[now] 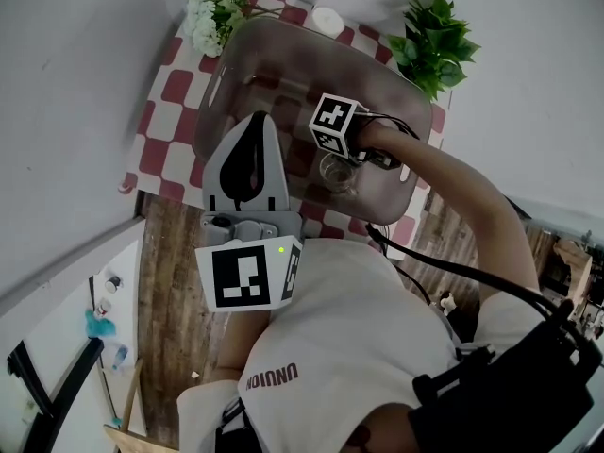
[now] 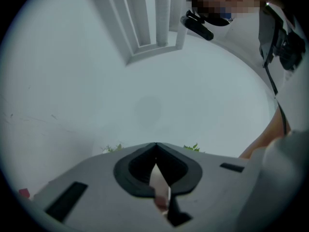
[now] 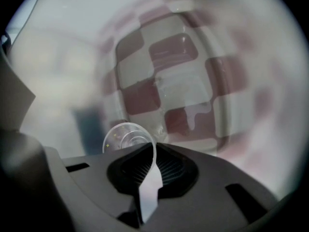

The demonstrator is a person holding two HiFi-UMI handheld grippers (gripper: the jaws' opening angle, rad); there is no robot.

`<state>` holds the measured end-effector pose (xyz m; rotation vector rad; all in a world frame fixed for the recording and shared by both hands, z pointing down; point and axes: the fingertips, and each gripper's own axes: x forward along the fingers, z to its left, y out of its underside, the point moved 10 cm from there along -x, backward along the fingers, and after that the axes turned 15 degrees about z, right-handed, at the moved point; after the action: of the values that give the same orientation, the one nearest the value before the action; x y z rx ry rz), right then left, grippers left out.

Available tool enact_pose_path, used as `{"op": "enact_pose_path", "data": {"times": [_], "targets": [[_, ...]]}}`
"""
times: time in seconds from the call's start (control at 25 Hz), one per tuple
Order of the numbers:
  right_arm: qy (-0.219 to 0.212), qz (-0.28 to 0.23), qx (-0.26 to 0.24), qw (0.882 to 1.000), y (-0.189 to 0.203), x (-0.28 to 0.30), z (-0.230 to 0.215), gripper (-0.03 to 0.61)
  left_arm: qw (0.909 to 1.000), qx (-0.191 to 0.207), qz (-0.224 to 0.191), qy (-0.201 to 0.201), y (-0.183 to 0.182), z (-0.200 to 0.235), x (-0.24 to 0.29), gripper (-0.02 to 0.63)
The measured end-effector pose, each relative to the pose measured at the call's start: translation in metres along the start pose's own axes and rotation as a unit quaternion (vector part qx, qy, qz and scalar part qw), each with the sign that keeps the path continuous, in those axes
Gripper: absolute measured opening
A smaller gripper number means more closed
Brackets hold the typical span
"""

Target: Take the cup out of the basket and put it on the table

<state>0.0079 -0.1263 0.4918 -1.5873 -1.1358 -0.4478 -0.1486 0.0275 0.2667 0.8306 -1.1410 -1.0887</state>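
Clear cup (image 3: 126,137), rim inside right tool (image 3: 154,146).

Soft even daylight — fisheye edges, blurred backgrounds

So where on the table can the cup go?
Best spot: the bare cloth left of the basket, below the flowers. A thin strip lies along the basket's near side. The far edge is crowded: flowers, plant. The basket fills the middle.

Dark lettering (image 1: 272,377) across the person's white shirt (image 1: 359,319) reads roughly "UNIUON", its letters not sharp
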Motion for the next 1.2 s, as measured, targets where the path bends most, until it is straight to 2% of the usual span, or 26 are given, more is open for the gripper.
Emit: {"op": "enact_pose_path", "data": {"times": [0.24, 0.6, 1.04, 1.2], "targets": [[-0.006, -0.045, 0.008, 0.999, 0.006, -0.013, 0.004, 0.034, 0.9999, 0.011, 0.002, 0.003, -0.001, -0.004, 0.0, 0.011], [0.02, -0.118, 0.005, 0.993, 0.013, -0.037, 0.012, 0.034, 0.9997, 0.024, -0.001, 0.008, -0.004, -0.012, 0.001, 0.012], [0.026, -0.199, 0.031, 0.979, 0.027, -0.058, 0.012, 0.034, 0.9995, 0.031, -0.004, 0.008, -0.006, -0.019, -0.003, 0.012], [0.031, -0.238, 0.038, 0.97, 0.032, -0.065, 0.015, 0.034, 0.9995, 0.032, -0.004, 0.005, -0.005, -0.02, -0.005, 0.012]]}}
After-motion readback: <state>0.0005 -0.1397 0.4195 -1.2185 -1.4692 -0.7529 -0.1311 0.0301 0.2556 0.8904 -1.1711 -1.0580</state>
